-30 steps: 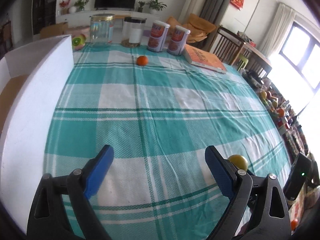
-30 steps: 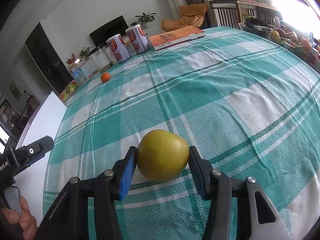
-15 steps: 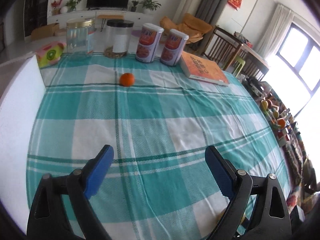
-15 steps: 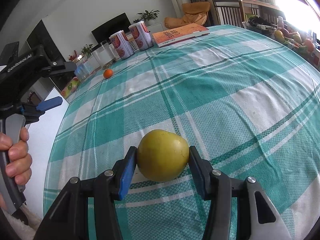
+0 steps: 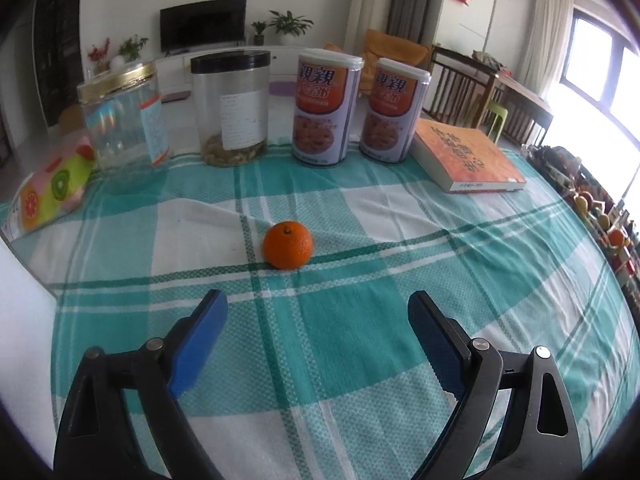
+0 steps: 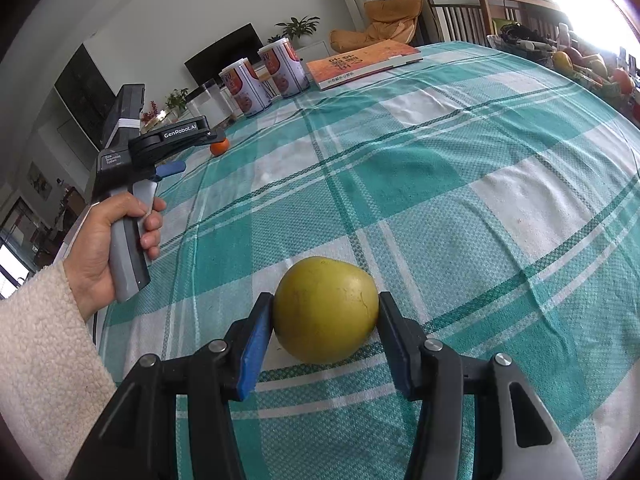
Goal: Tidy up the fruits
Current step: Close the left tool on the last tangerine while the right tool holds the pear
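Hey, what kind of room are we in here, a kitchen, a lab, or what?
Most likely a home living and dining room. A wall television hangs above a low cabinet with houseplants, wooden dining chairs stand nearby, and the work happens on a table with a checked tablecloth.

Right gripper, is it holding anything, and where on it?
The right gripper holds the yellow-green fruit, its blue pads pressed on the fruit's two opposite sides. The left gripper is open and empty.
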Available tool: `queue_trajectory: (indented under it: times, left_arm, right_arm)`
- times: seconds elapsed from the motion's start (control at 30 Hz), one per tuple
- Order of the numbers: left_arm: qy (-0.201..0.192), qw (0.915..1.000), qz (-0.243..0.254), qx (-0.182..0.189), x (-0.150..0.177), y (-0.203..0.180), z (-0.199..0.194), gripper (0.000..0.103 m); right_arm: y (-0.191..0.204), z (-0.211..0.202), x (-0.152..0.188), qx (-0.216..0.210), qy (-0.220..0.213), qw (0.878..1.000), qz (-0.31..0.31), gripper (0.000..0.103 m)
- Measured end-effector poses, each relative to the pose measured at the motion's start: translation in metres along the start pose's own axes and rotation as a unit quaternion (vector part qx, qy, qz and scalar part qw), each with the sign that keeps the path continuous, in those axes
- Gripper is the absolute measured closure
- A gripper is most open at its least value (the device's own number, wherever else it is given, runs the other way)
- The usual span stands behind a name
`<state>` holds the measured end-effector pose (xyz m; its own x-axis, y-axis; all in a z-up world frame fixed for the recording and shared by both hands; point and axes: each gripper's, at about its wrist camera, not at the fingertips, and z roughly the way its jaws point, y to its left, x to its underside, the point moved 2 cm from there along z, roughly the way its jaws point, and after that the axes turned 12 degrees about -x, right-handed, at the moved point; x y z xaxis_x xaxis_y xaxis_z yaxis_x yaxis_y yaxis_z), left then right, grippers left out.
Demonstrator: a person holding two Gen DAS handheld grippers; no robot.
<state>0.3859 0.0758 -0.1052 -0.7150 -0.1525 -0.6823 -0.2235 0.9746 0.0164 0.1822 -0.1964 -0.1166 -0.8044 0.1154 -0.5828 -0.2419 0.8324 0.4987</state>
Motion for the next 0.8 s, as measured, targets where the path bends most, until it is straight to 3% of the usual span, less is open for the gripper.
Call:
queue_trajectory:
  times: [0.1,0.2,0.27,0.33,0.53,0.8]
  left_arm:
    - [0.015,0.9996,-0.018,-0.015,-0.016,0.007,0.024,0.011]
    - [0.031,0.9985,0.016,-0.041,-0.023,-0.002,0.045,0.012]
    - [0.044,0.9972,0.033,-0.051,-0.021,-0.008,0.054,0.043]
    - [0.032,0.9976,0.032,-0.053,-0.019,-0.008,0.052,0.07]
    - [0.036,0.9991,0.0,-0.024,-0.002,0.002,0.025,0.072]
    - [0.056,0.9928,-0.033,0.1,0.047,-0.001,-0.107,0.072]
  right_arm:
    - [0.002,0.0,0.001,0.004,0.002,1.0,-0.005,0.052]
    - [0.002,0.0,0.001,0.003,0.002,1.0,-0.005,0.052]
    - [0.002,0.0,0.001,0.003,0.002,1.0,-0.005,0.052]
    - [0.002,0.001,0.001,0.005,0.003,1.0,-0.008,0.052]
    - [0.006,0.002,0.0,0.0,0.005,1.0,-0.014,0.052]
    - [0.01,-0.009,0.0,-0.023,-0.02,0.999,-0.01,0.052]
